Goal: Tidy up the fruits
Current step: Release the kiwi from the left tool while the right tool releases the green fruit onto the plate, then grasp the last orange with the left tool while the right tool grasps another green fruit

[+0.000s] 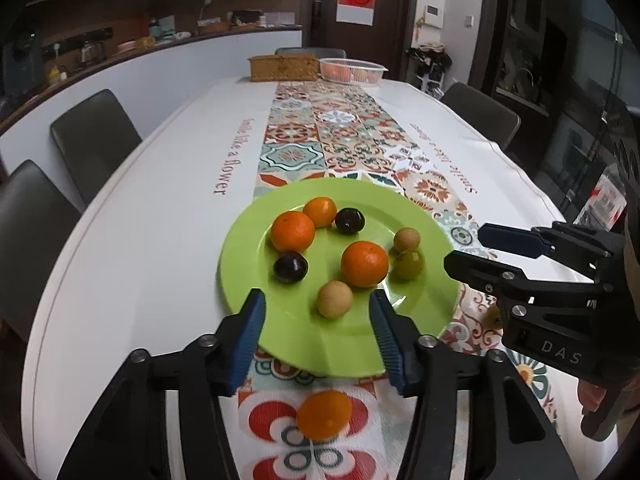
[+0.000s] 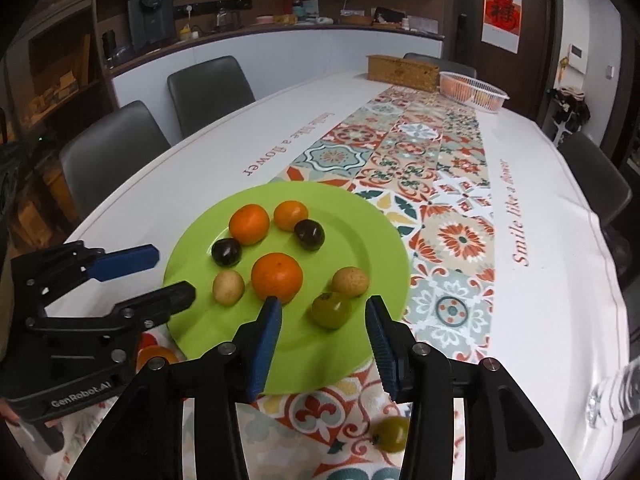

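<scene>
Left wrist view: both grippers part-open and empty over a green plate (image 1: 240,280) that carries eight fruits.

Left gripper (image 1: 318,336) frames a tan fruit (image 1: 335,298); closing carelessly could push it against the big orange (image 1: 364,263). An orange fruit (image 1: 324,415) lies off the plate. Only the right wrist view shows the right gripper (image 2: 323,338) framing a green fruit (image 2: 331,309), and another green fruit (image 2: 391,434) on the cloth.

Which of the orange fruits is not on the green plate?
The orange fruit on the patterned runner, just below the green plate; the other three sit on it.

Left gripper (image 1: 318,336), right gripper (image 2: 324,334): black frames, ribbed blue pads, silver screws, white lettering.
</scene>
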Demonstrator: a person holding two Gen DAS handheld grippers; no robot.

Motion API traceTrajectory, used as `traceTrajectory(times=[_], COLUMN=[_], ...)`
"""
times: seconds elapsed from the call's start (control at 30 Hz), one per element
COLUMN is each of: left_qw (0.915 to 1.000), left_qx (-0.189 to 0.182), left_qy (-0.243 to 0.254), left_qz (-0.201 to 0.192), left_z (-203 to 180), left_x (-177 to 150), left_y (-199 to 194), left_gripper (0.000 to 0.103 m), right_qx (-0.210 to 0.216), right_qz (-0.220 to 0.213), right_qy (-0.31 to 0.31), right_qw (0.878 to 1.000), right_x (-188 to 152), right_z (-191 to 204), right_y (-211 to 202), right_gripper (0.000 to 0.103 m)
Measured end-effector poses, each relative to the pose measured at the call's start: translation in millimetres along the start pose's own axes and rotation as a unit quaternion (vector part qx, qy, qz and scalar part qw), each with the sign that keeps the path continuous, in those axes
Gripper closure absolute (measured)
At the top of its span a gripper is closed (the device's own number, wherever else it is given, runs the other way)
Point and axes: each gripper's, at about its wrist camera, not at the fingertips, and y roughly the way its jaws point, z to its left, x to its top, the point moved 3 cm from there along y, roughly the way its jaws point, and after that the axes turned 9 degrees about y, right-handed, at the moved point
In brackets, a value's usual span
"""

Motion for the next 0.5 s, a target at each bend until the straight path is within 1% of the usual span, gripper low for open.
traceTrajectory(times=[0.1, 0.17, 0.27, 0.33, 0.43, 0.5], left_qw=[0.9999, 0.9996, 0.9991, 0.9989, 0.9987, 0.9989], left_qx=[0.006, 0.016, 0.03, 0.033, 0.041, 0.037], left_qy=[-0.009, -0.015, -0.021, -0.021, -0.02, -0.022], left_qz=[-0.011, -0.018, -0.023, -0.024, -0.024, -0.02], left_z=[-2.1, -2.7, -1.8, -2.0, -1.9, -2.4], left_x=[0.9, 2.8, 5.0, 6.7, 10.0, 12.5], left_y=[-18.3, -32.1, -47.3, -58.2, -69.4, -74.1], left_gripper=[0.042, 0.038, 0.034, 0.027, 0.021, 0.018], right_qx=[-0.004, -0.013, -0.023, -0.027, -0.035, -0.04], right_qz=[-0.01, -0.021, -0.035, -0.042, -0.047, -0.051], right_qy=[-0.001, -0.004, -0.007, -0.006, 0.002, 0.002], right_qw=[1.0, 1.0, 0.999, 0.999, 0.998, 0.998], right_x=[-1.9, -2.8, -2.6, -2.0, -0.1, 1.8], right_z=[1.8, 3.8, 6.1, 6.5, 5.4, 5.4], right_y=[-15.7, -29.1, -45.8, -56.2, -68.6, -75.1], right_gripper=[0.058, 0.052, 0.051, 0.051, 0.04, 0.04])
